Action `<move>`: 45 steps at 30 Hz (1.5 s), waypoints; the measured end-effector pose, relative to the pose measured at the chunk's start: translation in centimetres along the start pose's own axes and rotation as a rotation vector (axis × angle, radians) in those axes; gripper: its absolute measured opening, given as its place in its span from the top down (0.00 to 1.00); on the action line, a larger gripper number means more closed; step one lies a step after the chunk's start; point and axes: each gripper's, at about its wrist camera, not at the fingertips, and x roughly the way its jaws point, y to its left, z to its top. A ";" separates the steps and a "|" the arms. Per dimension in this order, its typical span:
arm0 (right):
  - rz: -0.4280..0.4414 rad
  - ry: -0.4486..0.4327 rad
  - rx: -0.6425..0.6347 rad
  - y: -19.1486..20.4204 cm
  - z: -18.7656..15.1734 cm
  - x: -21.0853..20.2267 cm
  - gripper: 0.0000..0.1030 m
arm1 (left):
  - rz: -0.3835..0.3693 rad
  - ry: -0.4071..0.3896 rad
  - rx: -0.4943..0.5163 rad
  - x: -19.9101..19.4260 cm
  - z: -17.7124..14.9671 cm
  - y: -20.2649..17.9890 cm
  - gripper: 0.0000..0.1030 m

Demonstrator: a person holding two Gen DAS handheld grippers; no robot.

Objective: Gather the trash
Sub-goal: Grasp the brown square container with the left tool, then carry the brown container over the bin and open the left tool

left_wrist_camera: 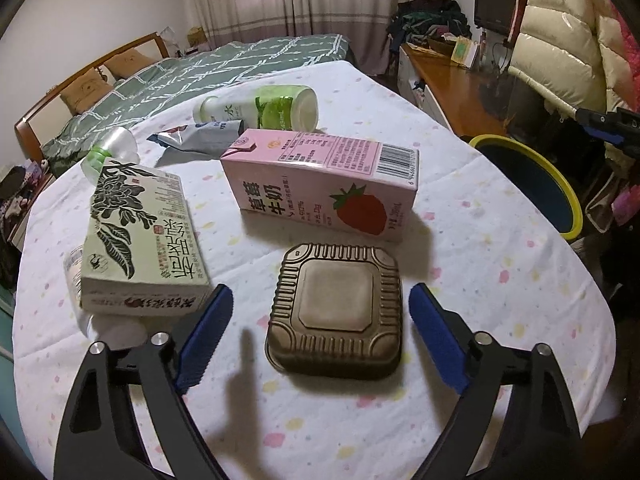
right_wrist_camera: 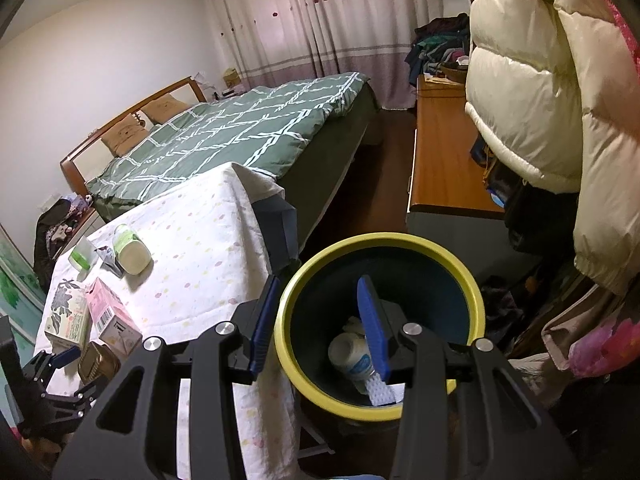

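Several trash items on table (left_wrist_camera: 500,216), noted left to right. Far left: green box (left_wrist_camera: 140,240), lying flat, partly on top of a pale bottle end (left_wrist_camera: 74,270); behind it, clear bottle (left_wrist_camera: 110,148) with green cap, on its side. Centre rear: crumpled grey pouch (left_wrist_camera: 200,138) and green-label bottle (left_wrist_camera: 260,108), also on its side. Centre: pink carton (left_wrist_camera: 320,182), strawberry print, lying flat. Just in front of carton: brown tray (left_wrist_camera: 338,314), upside down, ribbed, square.

Left gripper (left_wrist_camera: 320,328): spread wide, one finger on each side of tray, not touching it, nothing held. Tray likely next pick. Judged light, thin-walled and springy; apt to buckle under a hard squeeze and slip on glossy ribs. Best hold judged across two opposite ribbed walls, low near the flared rim, with moderate pressure.

Right of table, standing lower: bin (right_wrist_camera: 304,284), yellow rim, dark blue inside. Contents: white bottle (right_wrist_camera: 354,356) with blue label, white textured piece (right_wrist_camera: 380,392) beside it, some pale crumpled matter behind; otherwise much room left.

Right gripper (right_wrist_camera: 320,324): over bin mouth, fingers parted, empty; left finger outside rim, right finger above interior.

Task judged partly done: some trash binned, six or so items remaining on table.
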 end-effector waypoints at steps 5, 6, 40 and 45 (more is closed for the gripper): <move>0.008 0.005 0.001 0.1 -0.2 0.3 0.62 | -0.006 0.018 0.008 0.9 0.1 0.0 0.26; 0.010 0.005 0.002 0.2 -0.2 0.3 0.62 | -0.008 0.020 0.009 1.0 0.1 0.0 0.28; -0.153 -0.058 0.110 -8.6 -7.1 -6.7 0.62 | -0.271 -0.077 0.289 -0.8 9.2 -18.6 0.37; -0.176 -0.061 0.138 -10.4 -7.8 -7.3 0.62 | -0.303 -0.065 0.325 1.3 11.7 -23.2 0.37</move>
